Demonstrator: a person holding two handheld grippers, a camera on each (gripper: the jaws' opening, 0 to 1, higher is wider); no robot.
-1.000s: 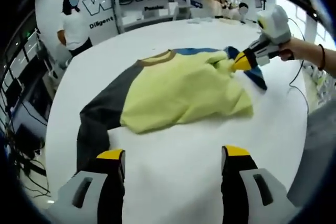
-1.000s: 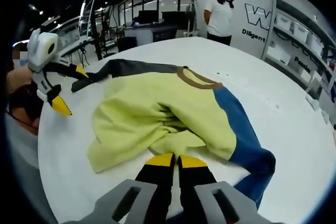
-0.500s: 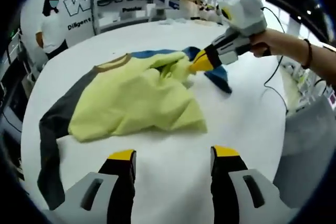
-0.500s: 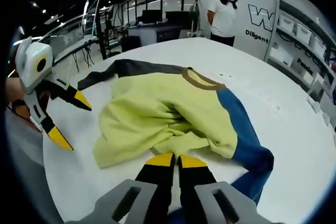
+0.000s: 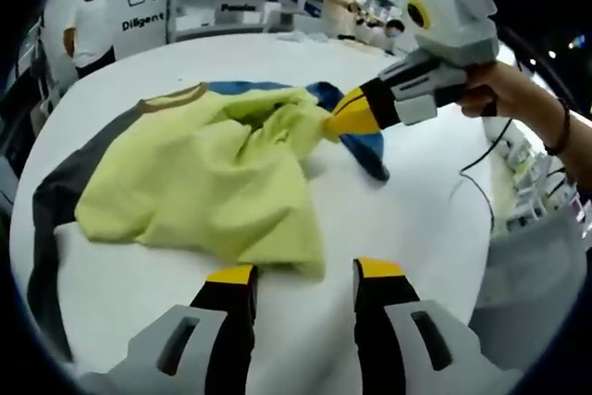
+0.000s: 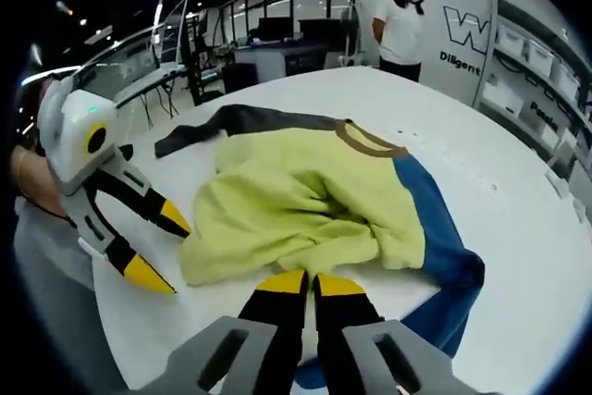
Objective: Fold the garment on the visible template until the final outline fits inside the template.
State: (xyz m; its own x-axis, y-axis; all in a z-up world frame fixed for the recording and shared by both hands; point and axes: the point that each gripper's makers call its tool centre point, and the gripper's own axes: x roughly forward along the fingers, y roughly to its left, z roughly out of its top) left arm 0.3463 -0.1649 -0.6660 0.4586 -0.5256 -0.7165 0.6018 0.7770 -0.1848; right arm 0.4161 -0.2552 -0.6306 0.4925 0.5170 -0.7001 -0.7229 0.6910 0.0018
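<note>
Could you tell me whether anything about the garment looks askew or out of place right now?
Yes: the garment lies bunched, its yellow body rumpled toward the right tongs, which pinch its hem, and one blue sleeve trails loose.

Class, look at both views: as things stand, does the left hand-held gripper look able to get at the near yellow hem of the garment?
Probably yes. The left hand-held gripper is open, its tips right at the garment's yellow hem, with bare table around them. The right hand-held gripper is shut on another yellow fold.

Right gripper [image 6: 310,281] apparently pinching garment [image 6: 305,201]; left gripper [image 6: 165,252] agape.
</note>
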